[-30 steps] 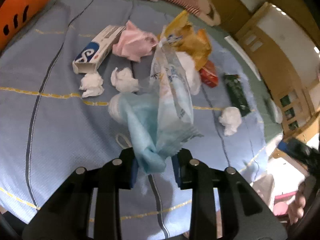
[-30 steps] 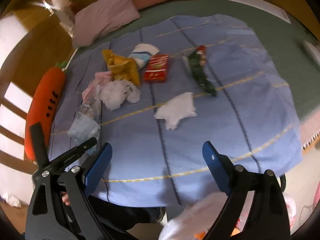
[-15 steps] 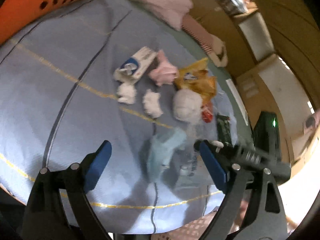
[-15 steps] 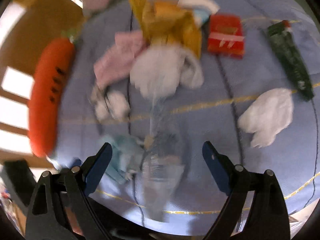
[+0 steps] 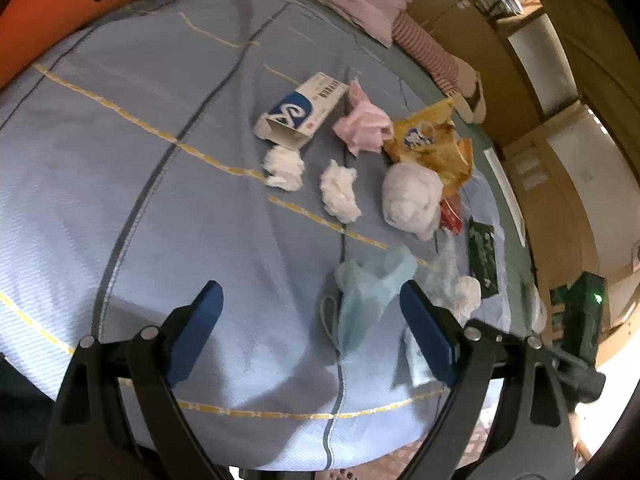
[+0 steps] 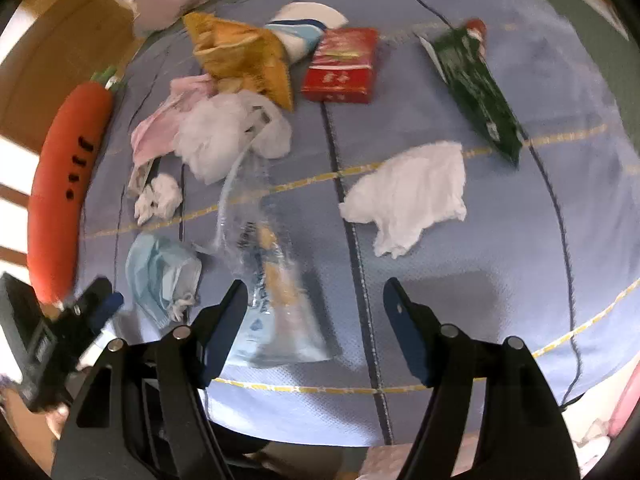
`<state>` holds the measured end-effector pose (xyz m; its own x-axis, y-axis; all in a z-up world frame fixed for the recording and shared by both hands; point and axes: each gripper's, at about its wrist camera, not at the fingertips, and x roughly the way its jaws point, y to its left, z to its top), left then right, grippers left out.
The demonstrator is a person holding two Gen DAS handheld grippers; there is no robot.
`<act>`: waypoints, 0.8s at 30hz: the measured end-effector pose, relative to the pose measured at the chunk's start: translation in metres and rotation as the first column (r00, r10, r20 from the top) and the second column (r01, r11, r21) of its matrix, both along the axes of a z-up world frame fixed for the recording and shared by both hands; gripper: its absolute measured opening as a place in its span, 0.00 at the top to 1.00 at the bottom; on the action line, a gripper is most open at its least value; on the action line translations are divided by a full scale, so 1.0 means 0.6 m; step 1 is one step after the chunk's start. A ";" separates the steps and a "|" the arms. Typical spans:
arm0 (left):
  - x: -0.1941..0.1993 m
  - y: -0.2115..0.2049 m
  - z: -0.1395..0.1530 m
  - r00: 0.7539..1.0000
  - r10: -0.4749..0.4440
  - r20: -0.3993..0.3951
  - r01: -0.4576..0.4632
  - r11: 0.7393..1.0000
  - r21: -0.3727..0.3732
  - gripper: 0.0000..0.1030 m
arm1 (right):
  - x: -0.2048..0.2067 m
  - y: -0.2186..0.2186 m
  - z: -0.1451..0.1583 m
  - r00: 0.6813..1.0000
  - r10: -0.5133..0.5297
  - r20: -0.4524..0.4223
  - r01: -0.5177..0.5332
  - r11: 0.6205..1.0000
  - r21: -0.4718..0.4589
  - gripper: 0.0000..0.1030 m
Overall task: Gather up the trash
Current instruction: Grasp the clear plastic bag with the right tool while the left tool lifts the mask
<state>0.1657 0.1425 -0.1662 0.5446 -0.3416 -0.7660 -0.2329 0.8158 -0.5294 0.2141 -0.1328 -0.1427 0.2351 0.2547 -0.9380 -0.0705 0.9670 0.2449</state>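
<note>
The left gripper (image 5: pixel 310 306) hangs over the near part of the bed (image 5: pixel 120 208), its jaws spread wide and gripping nothing; they have just been opening. A blue face mask (image 5: pixel 370 292) lies loose on the bedspread just inside its right finger. The right gripper (image 6: pixel 314 304) has its jaws released but narrowing, with a clear plastic wrapper (image 6: pixel 272 288) lying on the bed against its left finger, not pinched. Farther off lie a white tissue (image 6: pixel 412 196), a red box (image 6: pixel 342 66), a green packet (image 6: pixel 476 88) and a yellow snack bag (image 6: pixel 240 56).
</note>
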 end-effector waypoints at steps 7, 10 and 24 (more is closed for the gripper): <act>0.004 -0.001 -0.001 1.000 0.018 0.003 -0.018 1.000 0.002 0.12 | 0.009 0.084 -0.061 0.987 0.149 -0.058 -0.158 0.970 -0.187 0.23; 0.006 -0.010 0.003 1.000 -0.005 0.015 0.004 0.999 0.035 0.11 | 0.006 0.084 -0.066 0.988 0.147 -0.049 -0.153 0.971 -0.182 0.53; 0.078 -0.111 -0.009 0.978 -0.203 -0.049 0.209 0.956 0.207 0.11 | -0.040 -0.001 0.004 0.985 0.170 0.035 -0.166 0.980 -0.113 0.26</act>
<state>0.2124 0.0761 -0.1714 0.4575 -0.2738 -0.8460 -0.0603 0.9397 -0.3367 0.1903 -0.1335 -0.1400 0.2401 0.1905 -0.9519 -0.2428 0.9612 0.1311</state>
